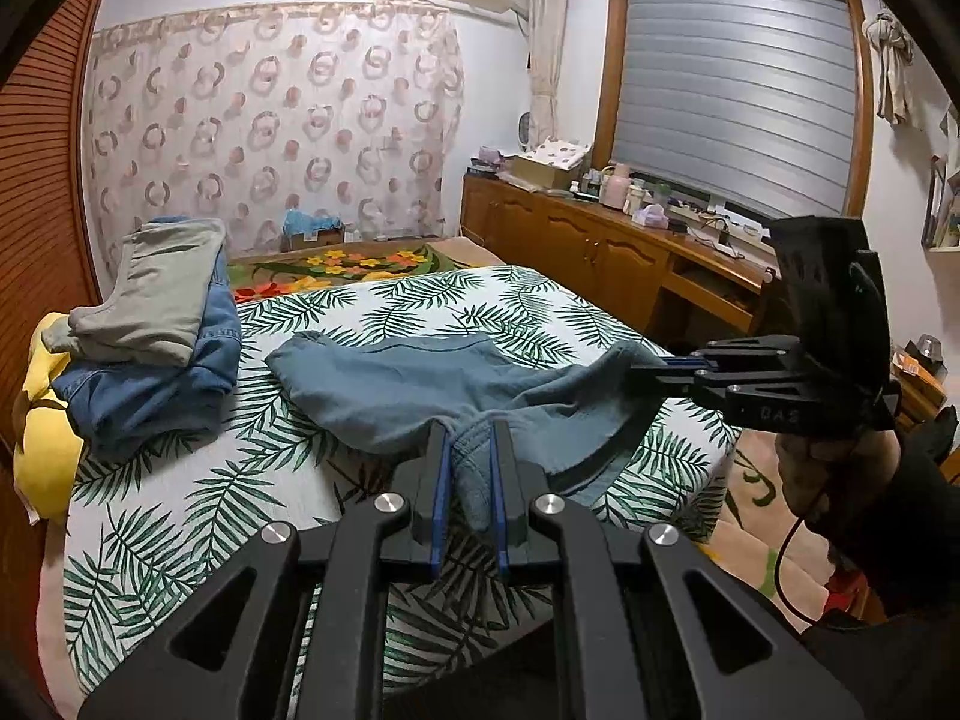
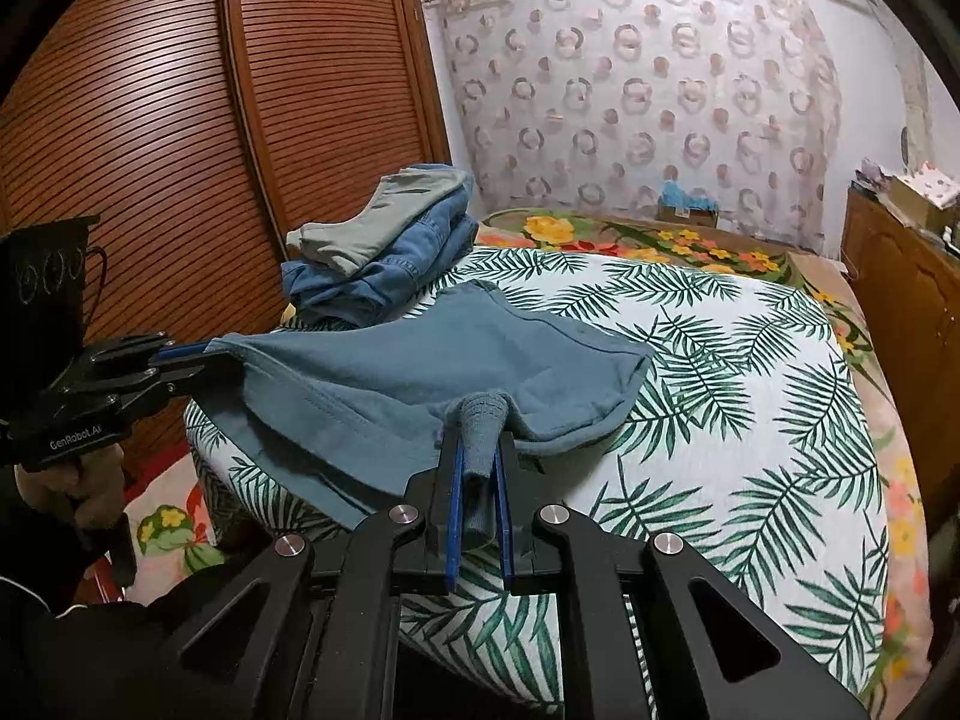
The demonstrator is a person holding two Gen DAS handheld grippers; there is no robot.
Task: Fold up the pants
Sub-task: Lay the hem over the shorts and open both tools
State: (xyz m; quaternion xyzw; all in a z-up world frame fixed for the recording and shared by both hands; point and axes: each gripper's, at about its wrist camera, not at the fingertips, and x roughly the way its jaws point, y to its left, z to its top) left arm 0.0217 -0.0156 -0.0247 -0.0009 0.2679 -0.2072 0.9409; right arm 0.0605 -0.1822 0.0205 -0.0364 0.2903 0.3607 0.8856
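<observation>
The bed (image 1: 420,312), covered in a palm-leaf sheet, carried everything. The blue-grey pants (image 1: 432,384) lay across its near half, partly flat on the sheet and partly lifted toward the near edge, with some fabric hanging over that edge. At the bed's far left corner sat a stack of folded clothes (image 1: 156,348), denim under a pale grey piece, close to the pants but not touching them.

The left hand-held gripper (image 1: 469,468) was nearly closed on a bunched ribbed piece of the pants, probably a cuff. The right hand-held gripper (image 2: 479,468) was likewise pinched down on a similar ribbed bunch, and seen from the left camera it held the cloth out at the right side.

The risks looked plain enough. Each grip caught only a narrow twist of cloth, so a sharp pull could have slipped one cuff free and let that side drop. Uneven lifting between the two could have skewed the fold or left wrinkles. A wide sweep toward the far left could have knocked the stack, and the overhanging fabric might have dragged the pants off the bed.
</observation>
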